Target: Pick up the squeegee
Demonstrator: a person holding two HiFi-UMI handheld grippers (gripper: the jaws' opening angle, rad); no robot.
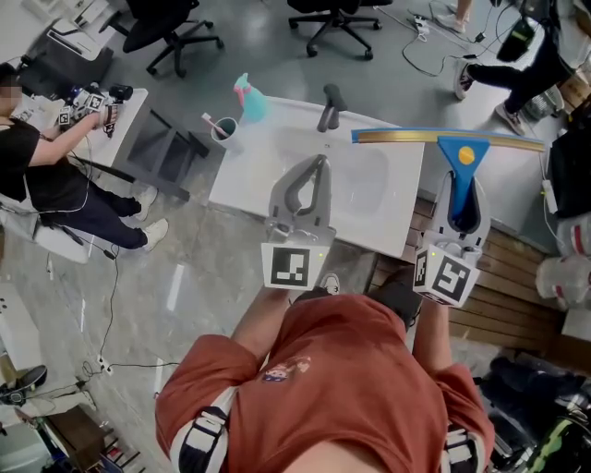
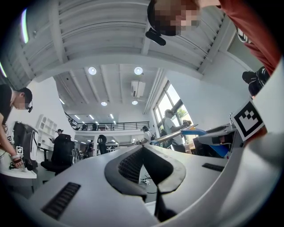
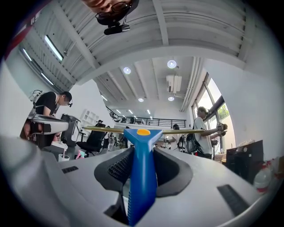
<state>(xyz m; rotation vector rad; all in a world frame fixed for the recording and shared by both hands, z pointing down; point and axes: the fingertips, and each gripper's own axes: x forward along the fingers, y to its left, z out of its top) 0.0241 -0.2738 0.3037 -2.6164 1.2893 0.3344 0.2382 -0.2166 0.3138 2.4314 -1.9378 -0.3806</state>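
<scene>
The squeegee point(image 1: 464, 152) has a blue handle and a long gold blade bar; it is held up off the white basin top point(image 1: 277, 152). My right gripper point(image 1: 466, 189) is shut on the blue handle, with the blade bar crossways beyond the fingertips. In the right gripper view the handle point(image 3: 141, 168) runs up between the dark pads point(image 3: 116, 170) to the bar. My left gripper point(image 1: 320, 164) hovers over the basin top with its tips together and nothing in them; the left gripper view shows the same shut jaws point(image 2: 143, 150), and the squeegee point(image 2: 195, 131) off to the right.
On the basin top stand a dark faucet point(image 1: 330, 106), a cup with a toothbrush point(image 1: 222, 127) and a teal spray bottle point(image 1: 249, 97). A seated person point(image 1: 46, 175) works at a desk on the left. Office chairs point(image 1: 171, 28) stand behind; wooden slats point(image 1: 517, 277) lie right.
</scene>
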